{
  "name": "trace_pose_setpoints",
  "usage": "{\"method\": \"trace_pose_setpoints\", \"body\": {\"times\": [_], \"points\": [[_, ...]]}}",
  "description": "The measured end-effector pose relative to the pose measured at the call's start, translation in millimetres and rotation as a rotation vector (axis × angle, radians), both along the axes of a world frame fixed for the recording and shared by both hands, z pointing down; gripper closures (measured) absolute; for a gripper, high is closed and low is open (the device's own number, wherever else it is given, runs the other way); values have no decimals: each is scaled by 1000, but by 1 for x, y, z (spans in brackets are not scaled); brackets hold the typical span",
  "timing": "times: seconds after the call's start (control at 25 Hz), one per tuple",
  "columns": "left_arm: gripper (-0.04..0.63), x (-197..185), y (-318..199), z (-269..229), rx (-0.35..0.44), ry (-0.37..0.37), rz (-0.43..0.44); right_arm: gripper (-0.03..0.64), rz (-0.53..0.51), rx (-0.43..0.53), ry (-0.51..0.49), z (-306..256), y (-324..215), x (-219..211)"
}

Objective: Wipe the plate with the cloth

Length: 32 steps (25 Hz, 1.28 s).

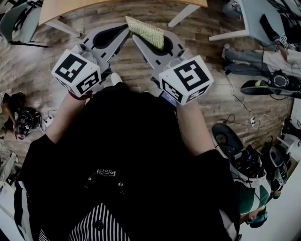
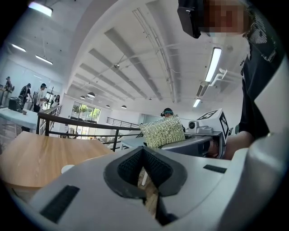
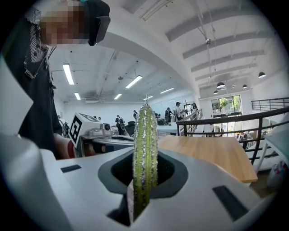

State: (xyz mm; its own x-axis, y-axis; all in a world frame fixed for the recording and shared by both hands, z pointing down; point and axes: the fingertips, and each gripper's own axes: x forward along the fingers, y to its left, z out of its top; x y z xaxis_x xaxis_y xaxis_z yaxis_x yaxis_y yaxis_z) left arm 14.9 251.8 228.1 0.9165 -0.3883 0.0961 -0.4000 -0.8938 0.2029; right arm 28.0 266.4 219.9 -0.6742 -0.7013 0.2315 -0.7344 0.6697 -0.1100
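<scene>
A green-yellow scrubby cloth [image 1: 146, 32] stands pinched edge-on in my right gripper [image 1: 141, 38], which is shut on it; the right gripper view shows the cloth [image 3: 144, 144] upright between the jaws. My left gripper [image 1: 125, 30] is just to the left, shut with nothing in it, its tips nearly touching the cloth. From the left gripper view the cloth [image 2: 162, 131] shows beyond my own shut jaws. Both grippers are held close to the person's body, above the floor and short of the wooden table [image 1: 94, 7]. I cannot make out a plate for certain; a small white rounded edge [image 2: 67, 168] shows by the table.
The wooden table [image 3: 212, 155] lies ahead with a black railing [image 3: 235, 118] behind it. White table legs [image 1: 181, 16], cables [image 1: 244, 120], bags and equipment [image 1: 244, 160] are on the wood floor. People stand at far benches [image 2: 27, 94].
</scene>
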Motion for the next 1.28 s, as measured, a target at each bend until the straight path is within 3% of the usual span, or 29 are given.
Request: {"method": "trace_pose_setpoints", "body": {"times": [0.32, 0.68, 1.16, 1.28], "points": [[609, -57, -56, 6, -11, 19, -23, 563, -8, -20, 1, 6, -58, -56], [609, -108, -69, 15, -41, 64, -84, 563, -96, -41, 23, 13, -76, -107], [609, -142, -111, 16, -29, 36, -174, 563, -212, -23, 6, 13, -118, -141], [609, -149, -130, 8, -47, 59, -210, 562, -241, -12, -12, 9, -139, -147]]}}
